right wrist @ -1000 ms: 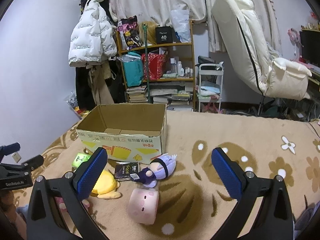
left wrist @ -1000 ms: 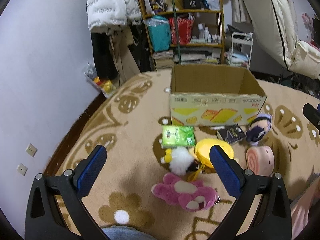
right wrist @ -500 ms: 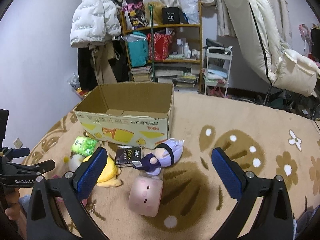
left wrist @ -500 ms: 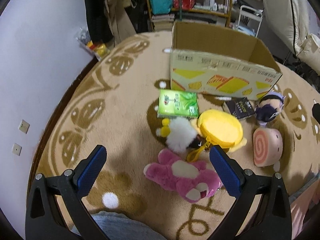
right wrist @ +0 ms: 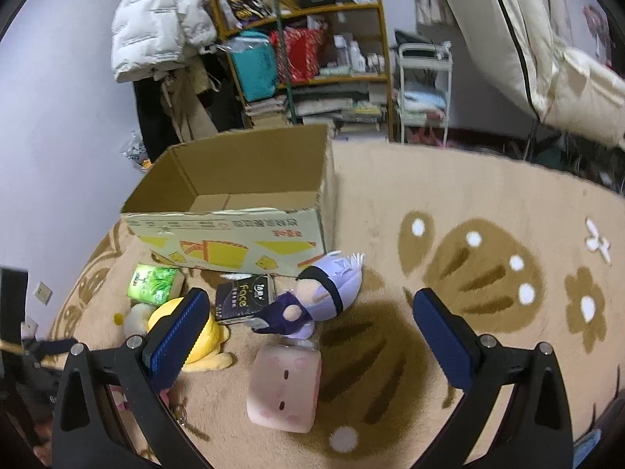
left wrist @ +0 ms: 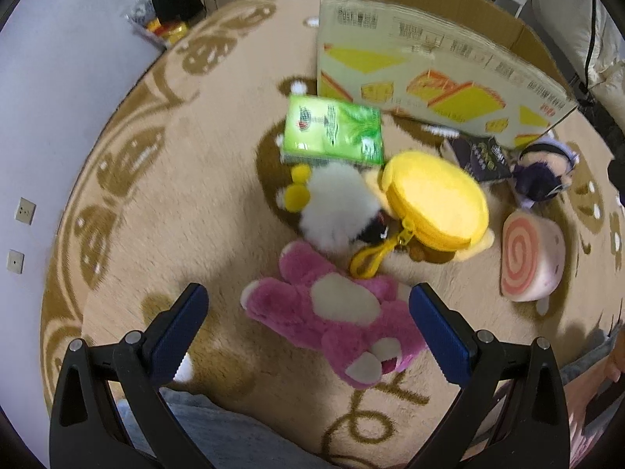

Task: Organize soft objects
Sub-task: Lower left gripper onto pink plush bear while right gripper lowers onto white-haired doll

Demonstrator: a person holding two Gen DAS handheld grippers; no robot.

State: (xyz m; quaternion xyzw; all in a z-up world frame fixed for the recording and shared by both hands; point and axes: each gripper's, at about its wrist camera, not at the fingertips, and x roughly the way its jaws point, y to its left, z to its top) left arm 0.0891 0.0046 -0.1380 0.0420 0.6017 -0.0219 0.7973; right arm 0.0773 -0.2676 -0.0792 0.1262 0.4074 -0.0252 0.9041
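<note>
My left gripper (left wrist: 308, 332) is open just above a pink plush bear (left wrist: 336, 316) lying on the carpet, one finger on each side of it. Beyond the bear lie a white fluffy toy (left wrist: 332, 211), a yellow round pouch (left wrist: 435, 205), a green tissue pack (left wrist: 332, 131), a black pack (left wrist: 482, 156), a purple-haired doll (left wrist: 545, 179) and a pink swirl-roll plush (left wrist: 531, 262). My right gripper (right wrist: 310, 332) is open above the pink roll plush (right wrist: 287, 387) and the doll (right wrist: 320, 297). An open cardboard box (right wrist: 234, 211) stands behind them.
Everything lies on a beige patterned carpet (right wrist: 488, 211). A cluttered shelf (right wrist: 312, 47), a white jacket (right wrist: 156, 19) and a white cart (right wrist: 424, 90) line the far wall. A cream recliner (right wrist: 547, 39) stands at the right. The person's jeans (left wrist: 234, 437) show at the bottom.
My left gripper has tilted down and come closer to the pink bear, which now lies between its fingers. My right gripper has lowered slightly toward the doll and roll plush.
</note>
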